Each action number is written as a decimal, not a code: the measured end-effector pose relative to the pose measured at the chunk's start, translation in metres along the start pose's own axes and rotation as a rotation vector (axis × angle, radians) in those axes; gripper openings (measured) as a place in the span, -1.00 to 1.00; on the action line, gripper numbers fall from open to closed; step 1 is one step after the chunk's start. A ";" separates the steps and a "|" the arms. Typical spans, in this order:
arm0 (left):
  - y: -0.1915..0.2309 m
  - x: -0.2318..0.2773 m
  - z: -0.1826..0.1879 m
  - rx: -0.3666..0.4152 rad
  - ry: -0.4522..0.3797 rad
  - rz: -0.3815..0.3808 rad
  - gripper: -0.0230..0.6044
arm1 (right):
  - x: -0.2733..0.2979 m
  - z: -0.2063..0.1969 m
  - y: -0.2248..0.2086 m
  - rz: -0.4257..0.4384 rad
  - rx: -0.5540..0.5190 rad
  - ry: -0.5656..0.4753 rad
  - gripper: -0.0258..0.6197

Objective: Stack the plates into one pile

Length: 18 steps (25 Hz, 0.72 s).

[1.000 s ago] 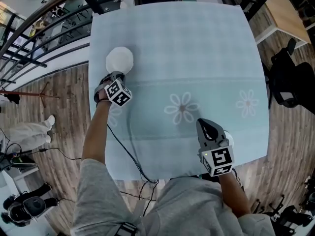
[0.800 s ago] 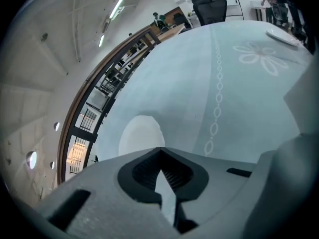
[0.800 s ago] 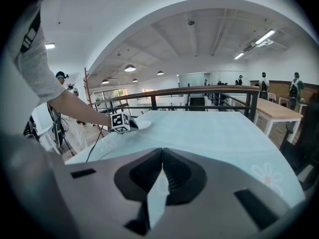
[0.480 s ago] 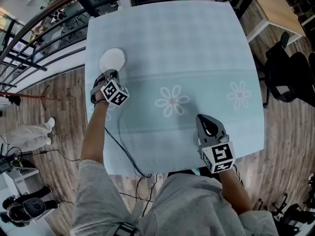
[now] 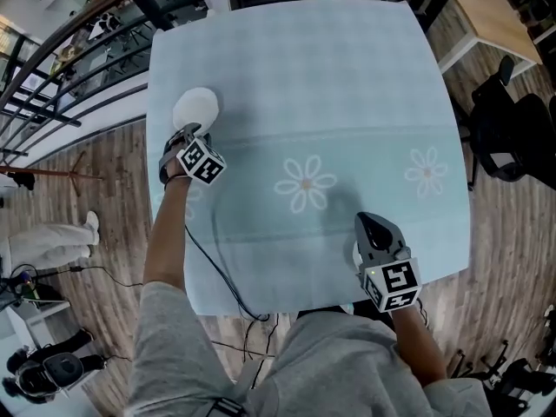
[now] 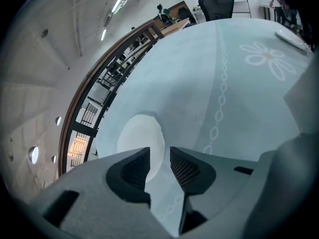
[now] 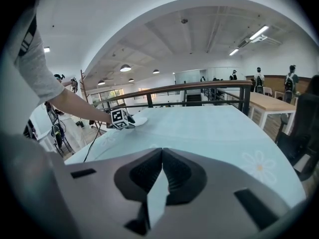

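Observation:
A white plate (image 5: 195, 109) (image 6: 142, 138) lies near the left edge of the pale blue flowered table (image 5: 347, 76). My left gripper (image 5: 187, 131) (image 6: 158, 156) hangs just over the plate's near rim. Its jaws are opening, with a clear gap between the pads and nothing pressed between them. My right gripper (image 5: 369, 221) (image 7: 162, 151) is over the table's front right part, fingertips touching and nothing between them. A sliver of a second white plate (image 5: 354, 253) (image 6: 293, 37) shows beside and under its body; the rest is hidden.
A black railing (image 5: 78, 24) runs past the table's far and left sides. Black office chairs (image 5: 508, 133) stand to the right. A cable (image 5: 213, 254) trails from my left arm across the table's front left. The table's front edge (image 5: 287, 307) is close behind the right gripper.
My right gripper has drifted right along the front of the table; the white sliver now shows on its left side instead of its right. The left gripper stays at the plate.

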<state>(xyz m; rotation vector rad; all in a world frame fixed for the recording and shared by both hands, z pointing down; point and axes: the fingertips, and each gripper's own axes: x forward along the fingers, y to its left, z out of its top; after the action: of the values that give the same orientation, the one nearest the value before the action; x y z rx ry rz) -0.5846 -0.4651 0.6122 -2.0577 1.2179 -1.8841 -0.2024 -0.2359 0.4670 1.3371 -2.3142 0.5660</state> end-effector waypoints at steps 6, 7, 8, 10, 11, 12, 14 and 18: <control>-0.001 0.010 0.001 0.026 -0.044 -0.142 -0.53 | 0.020 0.005 0.007 0.007 -0.007 0.012 -0.84; -0.001 0.009 0.000 0.033 -0.047 -0.171 -0.53 | 0.022 0.005 0.008 0.009 -0.012 0.014 -0.84; -0.001 0.009 0.000 0.034 -0.045 -0.197 -0.53 | 0.023 0.006 0.009 0.010 -0.014 0.016 -0.84; 0.001 0.009 -0.001 0.024 -0.039 -0.238 -0.50 | 0.024 0.008 0.009 0.010 -0.009 0.017 -0.84; 0.003 0.008 -0.002 0.016 -0.038 -0.253 -0.48 | 0.024 0.008 0.008 0.008 -0.005 0.019 -0.84; 0.003 0.008 -0.002 0.009 -0.039 -0.265 -0.48 | 0.024 0.008 0.007 0.004 -0.003 0.022 -0.84; 0.002 0.007 -0.002 0.006 -0.041 -0.293 -0.48 | 0.024 0.006 0.004 -0.003 0.000 0.029 -0.84; -0.005 0.008 0.001 0.013 -0.045 -0.363 -0.56 | 0.026 0.001 -0.002 -0.012 0.008 0.037 -0.84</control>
<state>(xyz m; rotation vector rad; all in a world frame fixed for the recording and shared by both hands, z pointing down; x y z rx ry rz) -0.5821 -0.4667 0.6216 -2.4334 0.8641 -1.9615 -0.2123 -0.2559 0.4800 1.3321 -2.2747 0.5916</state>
